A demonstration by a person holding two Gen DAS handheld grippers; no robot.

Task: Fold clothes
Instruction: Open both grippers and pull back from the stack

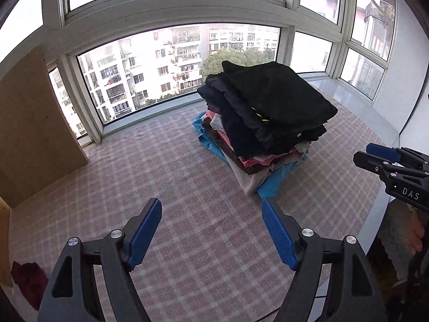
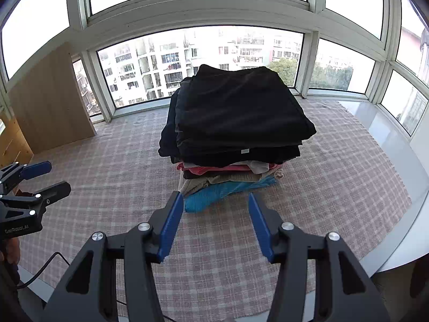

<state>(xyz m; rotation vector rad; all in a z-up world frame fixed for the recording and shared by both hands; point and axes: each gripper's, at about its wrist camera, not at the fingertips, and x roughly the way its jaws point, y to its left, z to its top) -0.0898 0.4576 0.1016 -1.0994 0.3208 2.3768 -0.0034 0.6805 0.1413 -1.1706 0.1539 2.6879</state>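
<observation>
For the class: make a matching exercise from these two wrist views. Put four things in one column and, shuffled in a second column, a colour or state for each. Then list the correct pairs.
Column A
1. top garment of the pile
2. bottom garment of the pile
3. cloth covering the table
4. right claw

Column B
a. pink and white checks
b. open, holding nothing
c. black
d. bright blue

Pairs: 1-c, 2-d, 3-a, 4-b
</observation>
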